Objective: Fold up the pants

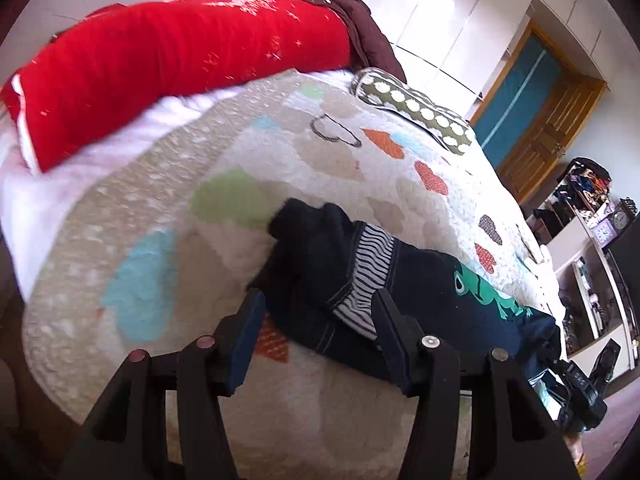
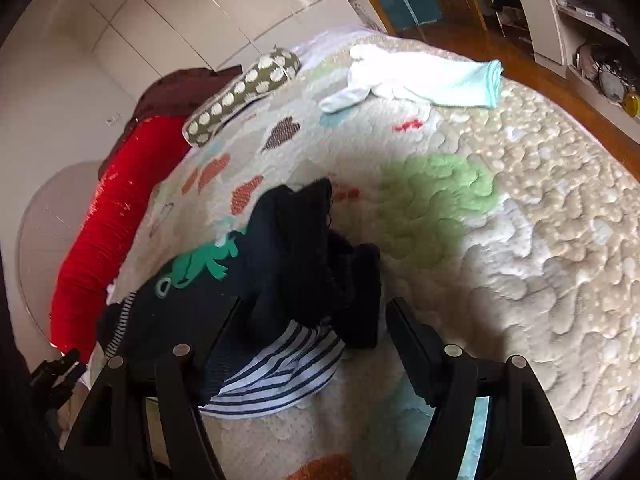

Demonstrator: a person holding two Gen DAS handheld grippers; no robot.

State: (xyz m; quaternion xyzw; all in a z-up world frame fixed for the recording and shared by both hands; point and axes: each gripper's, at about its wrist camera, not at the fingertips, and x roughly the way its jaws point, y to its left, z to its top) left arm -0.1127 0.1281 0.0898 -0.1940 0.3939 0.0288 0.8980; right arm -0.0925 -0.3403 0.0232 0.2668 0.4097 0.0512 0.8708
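While both tools hang over the bed, the small dark navy pants with a striped lining and a green frog patch lie crumpled on the quilted patchwork bedspread, not yet flattened. Left tool: jaws apart, straddling the striped waistband area; I cannot see the pads pressing cloth, so no grip is recorded. Right tool: jaws stand wide, the bunched dark leg and turned-out striped lining between them, again with no pad visibly bearing on fabric. Judgement: the step in hand is the opening one, taking hold of the heap to spread it flat before any fold. The next move probably calls for each tool to close on a separate edge, waistband or leg end, then draw apart so the lining turns back inside. View differences: the right wrist camera shows a white and pale mint folded cloth near the far edge of the bed, absent from the left view; the left wrist camera shows open shelving with clutter and a clock beside the bed. Both show the long red bolster and the olive pillow with white dots.
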